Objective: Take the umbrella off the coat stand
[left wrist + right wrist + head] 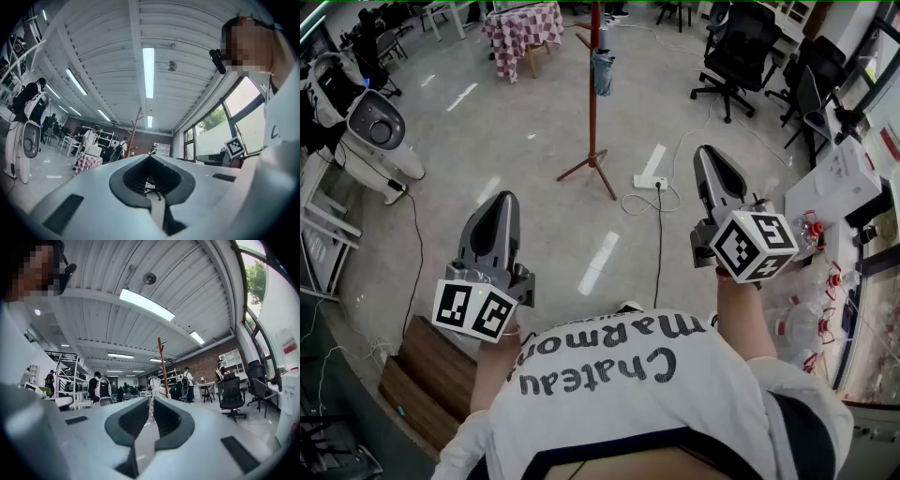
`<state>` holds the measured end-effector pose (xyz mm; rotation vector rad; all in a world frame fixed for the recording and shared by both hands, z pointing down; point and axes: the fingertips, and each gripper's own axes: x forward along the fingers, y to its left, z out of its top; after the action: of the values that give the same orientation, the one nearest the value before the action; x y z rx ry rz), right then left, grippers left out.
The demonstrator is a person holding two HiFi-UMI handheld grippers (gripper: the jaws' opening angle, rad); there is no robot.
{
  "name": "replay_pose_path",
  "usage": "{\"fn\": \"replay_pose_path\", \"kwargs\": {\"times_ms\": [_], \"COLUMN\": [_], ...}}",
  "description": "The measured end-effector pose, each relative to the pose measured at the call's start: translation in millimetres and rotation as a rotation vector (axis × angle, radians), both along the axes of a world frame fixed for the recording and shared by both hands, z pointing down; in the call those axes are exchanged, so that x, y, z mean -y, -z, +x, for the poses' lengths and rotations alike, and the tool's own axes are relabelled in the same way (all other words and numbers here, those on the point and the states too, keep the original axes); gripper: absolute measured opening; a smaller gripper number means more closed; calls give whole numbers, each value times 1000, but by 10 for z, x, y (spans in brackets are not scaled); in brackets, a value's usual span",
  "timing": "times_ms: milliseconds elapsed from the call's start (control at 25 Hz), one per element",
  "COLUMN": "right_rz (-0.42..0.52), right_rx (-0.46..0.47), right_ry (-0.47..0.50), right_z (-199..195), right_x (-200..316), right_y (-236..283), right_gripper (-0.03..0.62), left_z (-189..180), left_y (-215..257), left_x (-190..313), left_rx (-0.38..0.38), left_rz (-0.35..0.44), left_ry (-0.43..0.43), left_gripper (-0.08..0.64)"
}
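Reddish-brown coat stand (pixel 593 103) at the head view's top centre, its top cut off; the grey-blue umbrella (pixel 602 71) hangs on its pole, well apart from the left gripper (pixel 502 200) and right gripper (pixel 710 155). In the left gripper view, clenched, empty jaws hide the stand's lower half. In the right gripper view the jaws are likewise clenched and empty, and the umbrella is hard to make out.

White dark-lettered T-shirt (pixel 647 394); grey left gripper (pixel 501 200) and right gripper (pixel 709 153) bear black-and-white marker cubes (pixel 475 310) (pixel 756 246).
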<state>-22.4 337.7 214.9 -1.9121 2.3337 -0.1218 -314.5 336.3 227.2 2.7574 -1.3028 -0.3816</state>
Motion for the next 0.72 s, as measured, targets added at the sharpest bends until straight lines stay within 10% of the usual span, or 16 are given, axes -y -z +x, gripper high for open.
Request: {"fn": "replay_pose_path", "kwargs": {"times_ms": [720], "right_rz": [5], "right_rx": [-40], "right_ry": [4], "right_z": [696], "right_x": [646], "right_y": [-62], "right_gripper": [49], "left_z": [573], "left_y": [-70], "left_x": [612], "left_rx": [-27], "left_rz": [9], "left_ry": [46], "left_gripper": [21]}}
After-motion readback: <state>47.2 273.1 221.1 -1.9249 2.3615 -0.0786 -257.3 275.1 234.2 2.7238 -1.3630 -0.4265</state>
